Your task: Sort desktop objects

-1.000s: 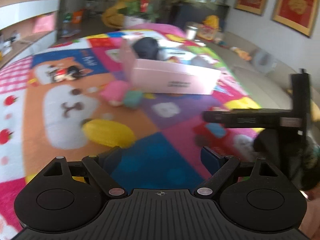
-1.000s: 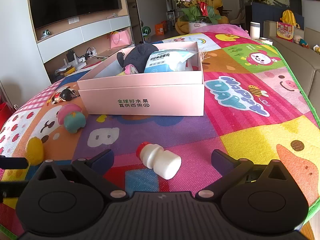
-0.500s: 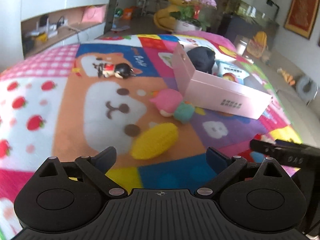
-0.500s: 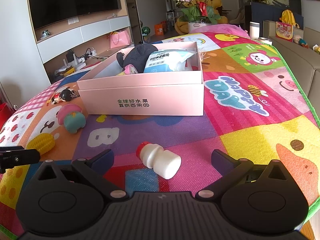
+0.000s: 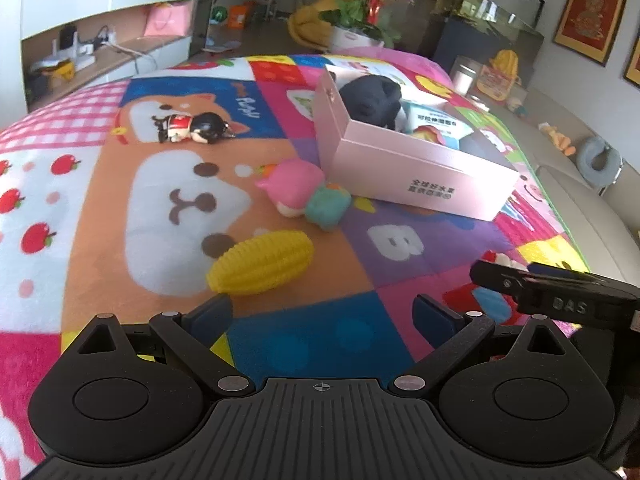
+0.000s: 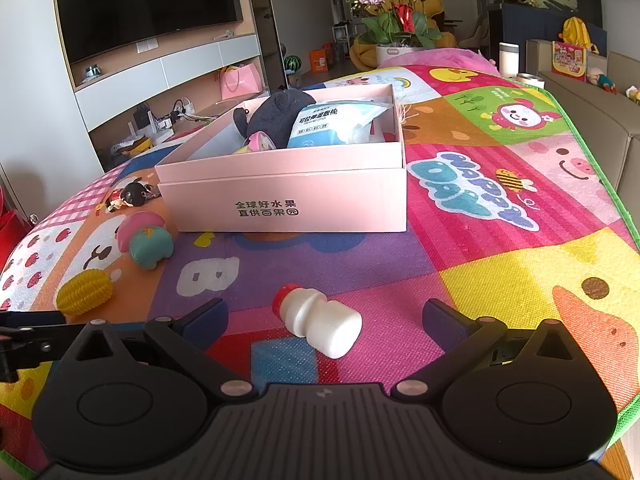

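Left gripper [image 5: 322, 316] spread wide and empty at bottom centre, jaws just opened, yellow ridged toy [image 5: 260, 262] lying just past its left finger. Right gripper [image 6: 322, 320] likewise wide, white bottle [image 6: 320, 326] on its side between the fingers, untouched. Pink box [image 6: 288, 200] at frame centre, already holding items.

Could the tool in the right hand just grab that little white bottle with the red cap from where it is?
Probably yes. The white bottle lies on its side on the mat, straight ahead of the right tool, whose jaws stand open and empty. Nothing lies between them.
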The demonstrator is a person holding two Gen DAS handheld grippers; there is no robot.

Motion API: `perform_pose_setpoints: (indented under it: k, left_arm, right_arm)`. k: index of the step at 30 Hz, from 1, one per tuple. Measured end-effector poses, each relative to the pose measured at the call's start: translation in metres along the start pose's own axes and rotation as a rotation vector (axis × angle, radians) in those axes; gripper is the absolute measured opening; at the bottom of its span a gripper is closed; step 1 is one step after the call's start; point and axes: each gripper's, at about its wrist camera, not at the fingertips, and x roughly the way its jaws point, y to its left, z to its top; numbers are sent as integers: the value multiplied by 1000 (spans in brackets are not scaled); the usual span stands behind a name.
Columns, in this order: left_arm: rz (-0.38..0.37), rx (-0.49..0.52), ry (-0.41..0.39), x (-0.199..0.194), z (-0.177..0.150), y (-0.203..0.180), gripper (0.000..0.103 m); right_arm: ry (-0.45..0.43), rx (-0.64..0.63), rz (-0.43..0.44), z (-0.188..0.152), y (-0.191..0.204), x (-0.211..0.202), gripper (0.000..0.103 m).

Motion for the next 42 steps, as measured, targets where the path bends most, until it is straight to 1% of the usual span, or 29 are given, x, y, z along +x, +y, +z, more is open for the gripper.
perform_pose_setpoints:
  k: [4, 9, 12, 16, 18, 19, 20, 24, 25, 27, 28, 29, 30, 32, 33, 34, 35, 37, 38, 40, 42]
  left_arm:
    - [38, 1, -29, 3, 8, 8, 100]
    - [34, 122, -72, -3, 11, 13, 101]
    - [37, 159, -51, 5, 13, 17, 101]
    - [41, 147, -44, 17, 14, 16, 101]
    - [55, 149, -46, 21, 13, 13, 94]
    - [69, 157, -51, 22, 12, 11, 88]
    - [92, 171, -58, 22, 11, 8, 85]
    - [97, 160, -70, 21, 8, 9, 85]
    - [97, 160, -76, 21, 7, 10, 87]
    - [90, 161, -83, 21, 6, 9, 91]
    - [83, 158, -84, 20, 5, 10, 96]
    - [79, 150, -88, 20, 5, 11, 96]
    - [78, 140, -90, 19, 5, 12, 96]
    - [71, 117, -95, 19, 5, 15, 96]
    - [69, 109, -98, 18, 5, 16, 96]
    - [67, 105, -101, 18, 5, 17, 96]
    - [66, 102, -103, 18, 5, 17, 97]
    - [65, 98, -106, 18, 5, 17, 97]
    - [65, 95, -107, 18, 5, 18, 97]
    - [66, 89, -110, 17, 5, 19, 97]
    - [69, 80, -114, 16, 4, 20, 97]
  right_arm:
    - [0, -1, 0, 0, 0, 0, 103]
    - [1, -1, -1, 0, 0, 0, 103]
    - [0, -1, -1, 0, 0, 0, 103]
    - [1, -2, -1, 0, 0, 0, 103]
    - [1, -3, -2, 0, 0, 0, 103]
    - [-2, -9, -5, 0, 1, -1, 103]
    - [-8, -25, -13, -1, 2, -3, 103]
    - [-54, -172, -76, -6, 11, -17, 103]
    - [-57, -204, -92, -7, 12, -20, 103]
    - [-43, -244, -122, -7, 12, -23, 103]
    - [-28, -268, -144, -7, 11, -23, 103]
    - [-16, -292, -167, -8, 11, -22, 103]
    - [-10, -321, -198, -9, 10, -21, 103]
    - [-23, -372, -287, -10, 7, -17, 103]
    - [-32, -377, -328, -9, 5, -15, 103]
    - [-39, -363, -342, -7, 3, -16, 103]
    - [-45, -328, -313, -5, 0, -18, 103]
    - [-46, -241, -209, 0, -4, -23, 103]
    - [-49, -215, -174, 1, -3, -23, 103]
    - [-38, -193, -140, 4, 4, -16, 93]
    - [3, -173, -102, 7, 8, -6, 71]
